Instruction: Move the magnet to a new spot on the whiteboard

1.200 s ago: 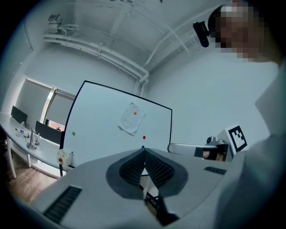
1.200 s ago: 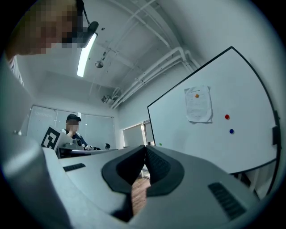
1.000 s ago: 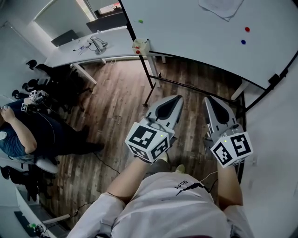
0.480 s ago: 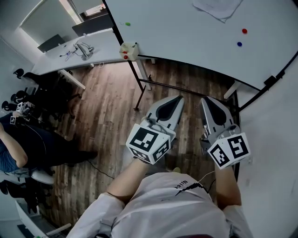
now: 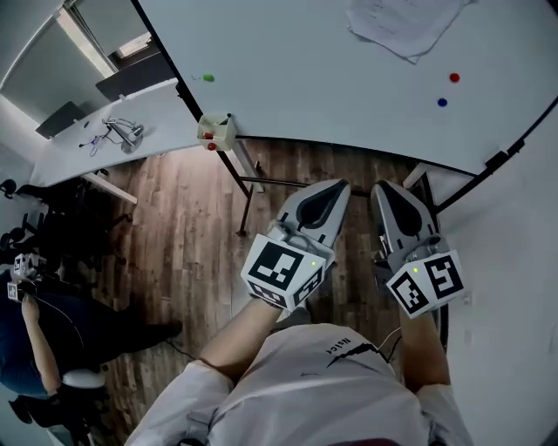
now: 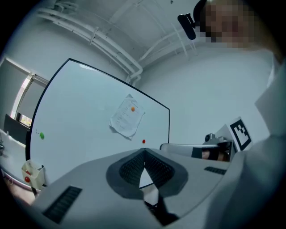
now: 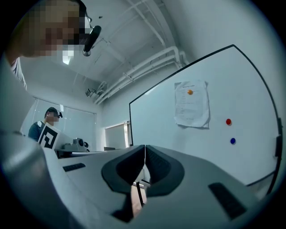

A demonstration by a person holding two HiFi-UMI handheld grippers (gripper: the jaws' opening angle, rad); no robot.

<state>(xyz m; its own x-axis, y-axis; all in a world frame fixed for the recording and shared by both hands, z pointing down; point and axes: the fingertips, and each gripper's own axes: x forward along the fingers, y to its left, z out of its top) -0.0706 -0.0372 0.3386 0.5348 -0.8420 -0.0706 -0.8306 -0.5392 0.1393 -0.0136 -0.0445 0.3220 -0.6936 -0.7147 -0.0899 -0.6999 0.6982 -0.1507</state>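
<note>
Head view: left gripper point(image 5: 336, 187) and right gripper point(image 5: 384, 188) sit side by side, low in front of the body. Both point up at the large white whiteboard on a black stand point(image 5: 305, 78), and neither touches it. A white paper sheet point(image 5: 401, 22) hangs on the board. A small round red magnet point(image 5: 454, 77) is below and right of the paper sheet, with a small round blue magnet point(image 5: 442, 102) just under it. A small green magnet point(image 5: 207, 77) is far left of the paper sheet. Can't tell which magnet is the one to move; red or blue looks likeliest.

Left gripper view: jaws together, nothing between them. Red magnet shows below the paper sheet, straight above the jaw tips and well apart. A small orange magnet point(image 6: 132, 108) pins the paper sheet.

Right gripper view: jaws pressed together, empty. Red and blue magnets lie by the paper sheet's lower right corner, up and right of the jaw tips, well apart. Right gripper looks nearer; it would need to reach forward-right and open first. The magnets are round, so there is no long axis to line up.
</note>
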